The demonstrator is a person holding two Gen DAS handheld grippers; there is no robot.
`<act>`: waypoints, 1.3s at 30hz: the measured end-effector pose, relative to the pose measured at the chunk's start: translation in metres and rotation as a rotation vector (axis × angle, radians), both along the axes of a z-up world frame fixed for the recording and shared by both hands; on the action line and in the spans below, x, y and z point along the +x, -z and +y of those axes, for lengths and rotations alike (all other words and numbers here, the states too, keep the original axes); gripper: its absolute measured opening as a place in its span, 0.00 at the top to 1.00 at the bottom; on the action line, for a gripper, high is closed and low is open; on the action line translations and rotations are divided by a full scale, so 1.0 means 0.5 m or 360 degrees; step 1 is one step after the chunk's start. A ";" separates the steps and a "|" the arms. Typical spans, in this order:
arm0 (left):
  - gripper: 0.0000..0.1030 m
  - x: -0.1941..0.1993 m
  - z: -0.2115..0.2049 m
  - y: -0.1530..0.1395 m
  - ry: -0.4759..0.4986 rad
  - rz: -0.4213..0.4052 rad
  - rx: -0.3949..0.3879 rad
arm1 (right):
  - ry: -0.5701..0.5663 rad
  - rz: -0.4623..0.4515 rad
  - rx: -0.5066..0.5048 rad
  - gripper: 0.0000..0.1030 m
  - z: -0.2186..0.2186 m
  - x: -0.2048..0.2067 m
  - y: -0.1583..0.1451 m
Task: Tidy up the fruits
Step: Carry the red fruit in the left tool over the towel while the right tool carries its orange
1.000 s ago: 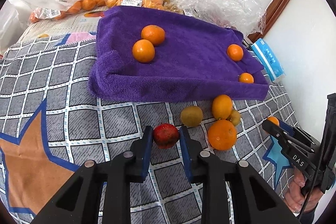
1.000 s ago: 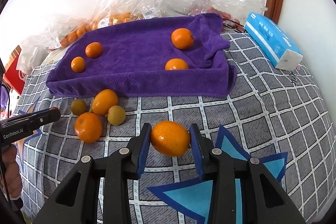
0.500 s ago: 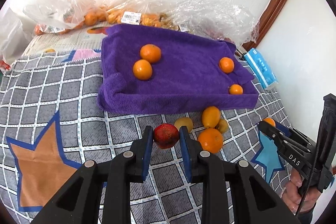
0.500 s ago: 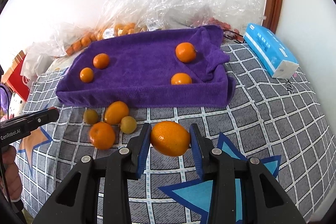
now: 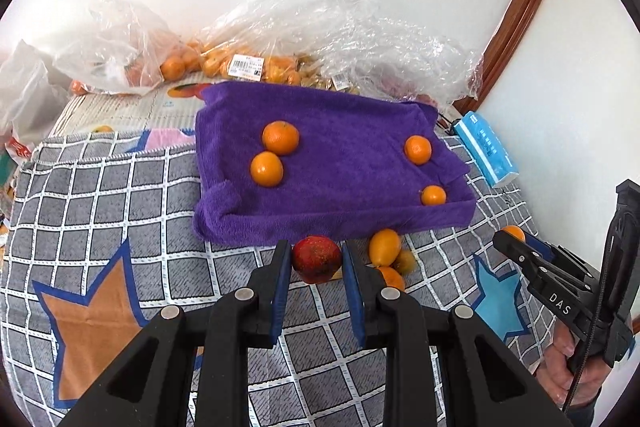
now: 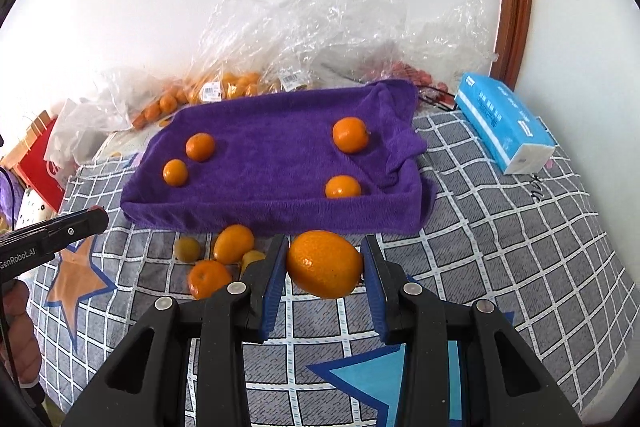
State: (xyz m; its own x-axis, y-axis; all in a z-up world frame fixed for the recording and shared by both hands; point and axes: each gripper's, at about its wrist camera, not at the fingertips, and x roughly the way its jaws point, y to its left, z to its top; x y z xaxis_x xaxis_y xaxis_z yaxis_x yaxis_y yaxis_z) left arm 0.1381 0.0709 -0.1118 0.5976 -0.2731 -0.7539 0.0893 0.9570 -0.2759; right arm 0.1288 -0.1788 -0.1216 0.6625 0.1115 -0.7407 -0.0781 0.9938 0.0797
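Your left gripper (image 5: 316, 259) clamps a red fruit (image 5: 317, 259) and your right gripper (image 6: 325, 264) clamps an orange (image 6: 325, 264), both held before the purple towel (image 5: 344, 179).

Both grippers matched: left gripper (image 5: 316, 259) and right gripper (image 6: 325, 263) were matte black plastic, angular triangular cutouts, silver round screws, blue pads (image 5: 280, 291) lining the fingers. White "DAS" and "GenRobot.AI" lettering on the sides. Thin black cable (image 5: 588, 343) ran down one handle. Bare-skinned hand (image 5: 568, 367).
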 end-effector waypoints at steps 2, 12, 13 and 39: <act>0.76 0.000 0.000 -0.006 0.0001 -0.0014 -0.0006 | 0.0005 -0.0011 0.0000 0.64 -0.001 0.000 -0.006; 0.76 0.011 -0.001 -0.031 0.0003 -0.0053 -0.0014 | 0.0013 -0.0052 0.0011 0.64 -0.003 0.007 -0.030; 0.76 0.012 -0.001 -0.032 0.0003 -0.0056 -0.0015 | 0.0013 -0.0055 0.0009 0.64 -0.002 0.008 -0.032; 0.76 0.089 0.021 -0.015 -0.0006 -0.0049 -0.0039 | 0.0038 -0.0046 -0.0018 0.64 0.004 0.083 -0.025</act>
State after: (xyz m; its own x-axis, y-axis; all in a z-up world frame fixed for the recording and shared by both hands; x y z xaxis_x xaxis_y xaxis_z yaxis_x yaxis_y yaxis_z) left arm 0.1824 0.0811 -0.1044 0.6214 -0.2891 -0.7282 0.0945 0.9503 -0.2967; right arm 0.1701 -0.1767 -0.1093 0.6862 0.0870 -0.7222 -0.0563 0.9962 0.0666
